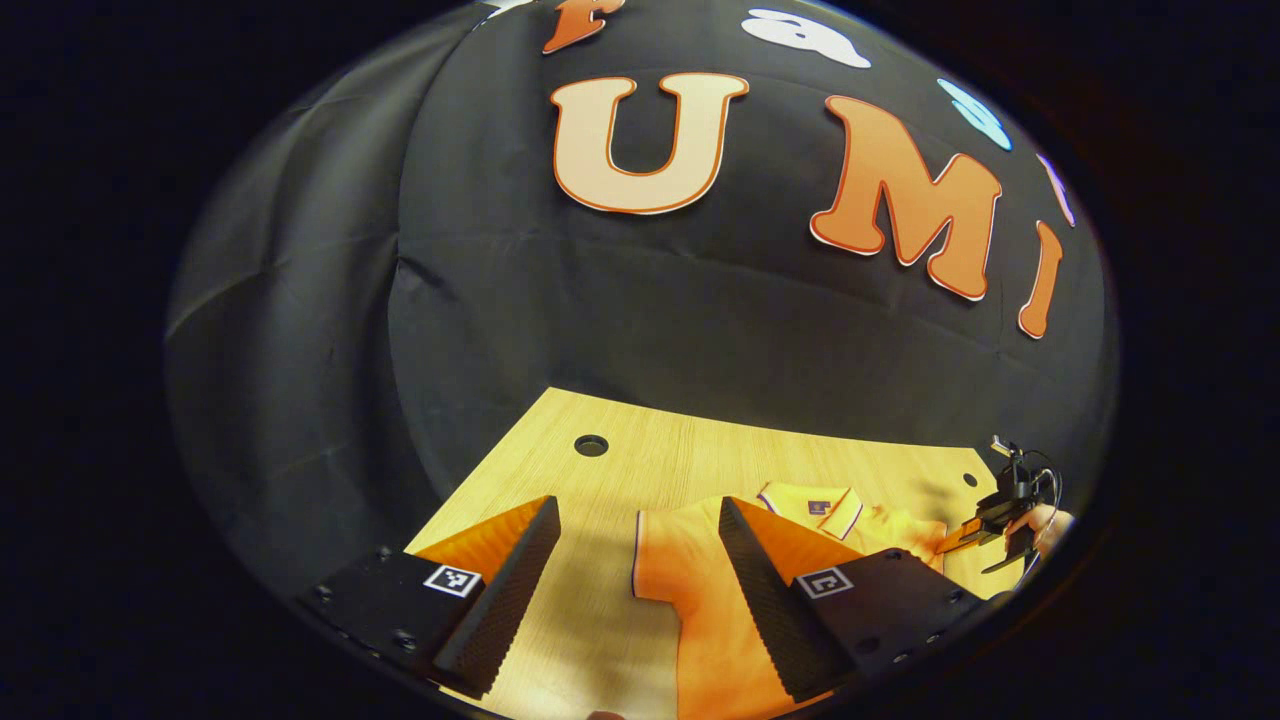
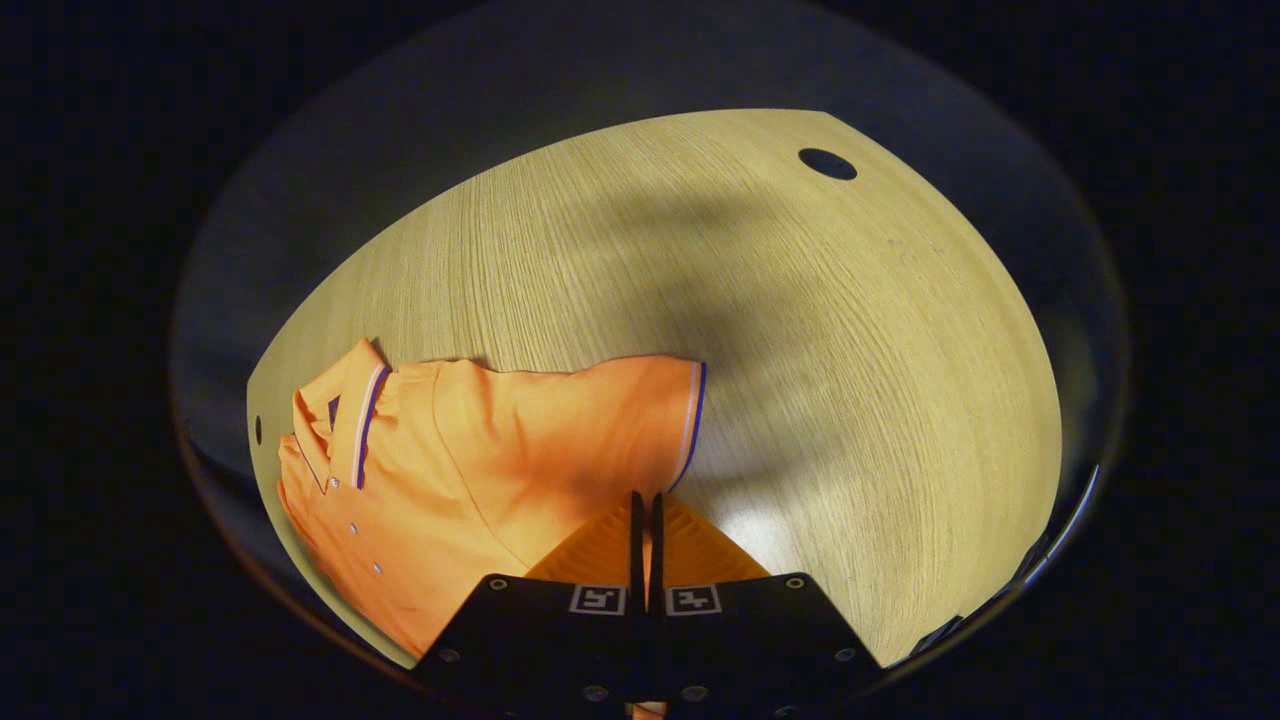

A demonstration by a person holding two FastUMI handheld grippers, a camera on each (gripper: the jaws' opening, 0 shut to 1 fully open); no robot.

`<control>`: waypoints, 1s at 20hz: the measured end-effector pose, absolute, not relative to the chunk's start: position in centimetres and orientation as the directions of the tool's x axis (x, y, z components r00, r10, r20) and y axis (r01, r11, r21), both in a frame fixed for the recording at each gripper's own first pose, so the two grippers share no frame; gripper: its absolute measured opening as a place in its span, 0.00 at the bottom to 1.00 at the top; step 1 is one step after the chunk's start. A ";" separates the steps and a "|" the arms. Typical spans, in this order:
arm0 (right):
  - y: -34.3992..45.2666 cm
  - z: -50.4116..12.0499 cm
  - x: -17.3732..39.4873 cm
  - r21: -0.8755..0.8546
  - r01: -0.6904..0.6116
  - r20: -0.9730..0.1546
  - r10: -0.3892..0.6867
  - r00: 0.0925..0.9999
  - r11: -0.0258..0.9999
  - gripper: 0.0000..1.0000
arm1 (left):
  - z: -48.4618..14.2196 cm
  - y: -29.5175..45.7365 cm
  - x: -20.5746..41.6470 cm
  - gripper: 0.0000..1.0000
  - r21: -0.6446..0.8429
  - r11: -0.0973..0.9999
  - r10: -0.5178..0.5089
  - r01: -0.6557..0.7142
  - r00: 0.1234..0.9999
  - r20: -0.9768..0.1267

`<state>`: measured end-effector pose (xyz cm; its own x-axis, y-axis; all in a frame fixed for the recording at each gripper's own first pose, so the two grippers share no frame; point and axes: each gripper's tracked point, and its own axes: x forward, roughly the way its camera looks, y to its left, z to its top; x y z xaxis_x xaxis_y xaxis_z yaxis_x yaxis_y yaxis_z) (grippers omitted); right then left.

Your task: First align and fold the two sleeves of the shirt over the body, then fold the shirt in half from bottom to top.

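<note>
An orange polo shirt (image 1: 700, 600) lies flat on the wooden table (image 1: 620, 480), its striped collar (image 1: 812, 505) toward the back wall. My left gripper (image 1: 640, 590) hovers open above the shirt's near sleeve (image 1: 672, 560), with nothing between its fingers. Farther right, a hand (image 1: 1045, 525) holds my right gripper (image 1: 962, 540) over the shirt's other shoulder. In the right gripper view the shirt (image 2: 440, 470) lies at lower left with its buttoned collar (image 2: 345, 420) leftmost. My right gripper (image 2: 645, 510) is shut, its tips at the lower edge of the sleeve (image 2: 640, 410). Whether cloth is pinched is hidden.
The table has a round cable hole (image 1: 590, 445) near its back left and another (image 1: 970, 480) at the back right. In the right gripper view a cable hole (image 2: 827, 163) lies far off across bare wood (image 2: 850, 350). The black cloth wall rises right behind the table.
</note>
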<state>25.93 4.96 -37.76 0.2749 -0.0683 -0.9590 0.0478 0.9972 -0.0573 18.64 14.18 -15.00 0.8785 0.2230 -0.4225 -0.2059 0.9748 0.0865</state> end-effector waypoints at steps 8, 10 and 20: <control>11.6 -29.3 25.8 -0.007 -0.081 -0.901 0.029 0.433 0.997 0.00 | -13.8 14.7 16.6 0.98 0.038 0.986 0.166 -0.165 0.901 -0.401; 14.1 -27.2 25.4 0.005 -0.116 -0.886 0.059 0.460 0.993 0.00 | -13.3 15.2 16.2 0.98 0.044 0.987 0.158 -0.153 0.907 -0.391; 26.8 -27.1 21.7 0.009 -0.298 -0.875 0.152 0.459 0.955 0.01 | -11.4 18.1 14.2 0.98 0.025 0.994 0.110 -0.108 0.928 -0.356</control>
